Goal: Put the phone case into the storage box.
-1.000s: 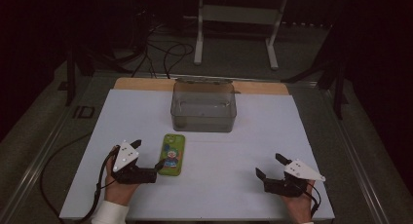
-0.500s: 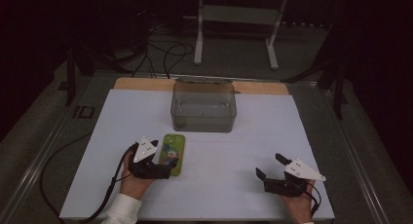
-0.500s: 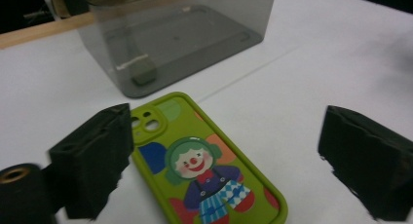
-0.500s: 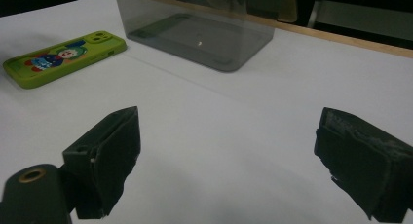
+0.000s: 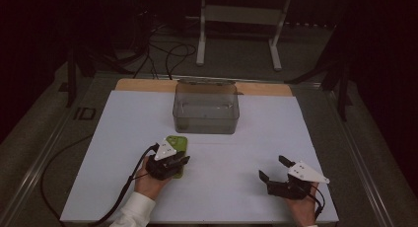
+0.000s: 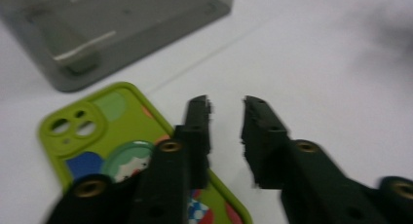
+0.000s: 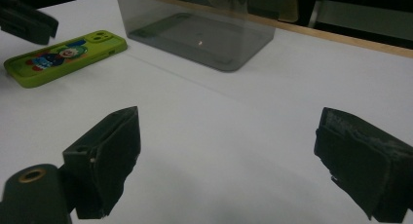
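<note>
A green phone (image 5: pixel 177 142) with a cartoon picture on its case lies flat on the white table top (image 5: pixel 236 158), in front of a clear grey bin (image 5: pixel 206 111). My left gripper (image 5: pixel 172 160) hovers over the phone's near half. In the left gripper view its jaws (image 6: pixel 226 107) have just been closing to a narrow gap. One jaw is above the phone (image 6: pixel 97 136), the other above bare table, and nothing is pinched between them. My right gripper (image 5: pixel 273 168) rests at the near right with its jaws (image 7: pixel 229 151) wide apart and empty.
The bin (image 7: pixel 195 34) looks empty and stands at the middle back of the table. A wooden strip (image 5: pixel 261 89) runs along the far edge. Beyond it are a metal stand (image 5: pixel 236 19) and cables on the floor. The phone (image 7: pixel 58 56) is far left in the right gripper view.
My left gripper moved right, from beside the phone to over its near end, and its jaws narrowed from wide open. The right gripper stayed put.
</note>
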Demonstrator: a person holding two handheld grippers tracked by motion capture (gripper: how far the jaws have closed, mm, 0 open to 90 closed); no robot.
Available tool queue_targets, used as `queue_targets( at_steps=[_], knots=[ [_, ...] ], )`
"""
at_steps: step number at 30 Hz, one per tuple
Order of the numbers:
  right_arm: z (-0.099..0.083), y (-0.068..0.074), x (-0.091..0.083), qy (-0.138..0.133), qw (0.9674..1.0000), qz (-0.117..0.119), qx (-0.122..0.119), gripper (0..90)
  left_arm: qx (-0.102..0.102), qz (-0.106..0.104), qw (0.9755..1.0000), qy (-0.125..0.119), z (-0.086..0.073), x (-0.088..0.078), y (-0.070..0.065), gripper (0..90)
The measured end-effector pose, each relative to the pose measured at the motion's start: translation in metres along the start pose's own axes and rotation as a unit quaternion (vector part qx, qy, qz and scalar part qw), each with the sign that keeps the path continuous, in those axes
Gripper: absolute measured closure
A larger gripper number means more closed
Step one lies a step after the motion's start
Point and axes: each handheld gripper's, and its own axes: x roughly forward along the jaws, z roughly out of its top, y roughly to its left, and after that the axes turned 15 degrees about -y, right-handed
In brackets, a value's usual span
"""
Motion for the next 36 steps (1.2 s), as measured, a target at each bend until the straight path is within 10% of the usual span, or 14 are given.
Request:
queue_targets(
  at_steps=[4, 21, 36],
  knots=[
    [0.000, 0.000, 0.000, 0.000, 1.0000, 0.000, -0.001, 9.9, 0.011, -0.013, 0.9995, 0.027, -0.004, 0.006, -0.007, 88.5],
    [0.000, 0.000, 0.000, -0.001, 1.0000, 0.001, -0.003, 9.8, 0.044, -0.002, 0.9939, 0.101, -0.023, 0.019, -0.016, 89.6],
    [0.000, 0.001, 0.002, 0.000, 1.0000, 0.003, -0.001, 9.8, 0.022, 0.060, 0.9925, 0.104, -0.033, -0.015, 0.016, 89.5]
  ],
)
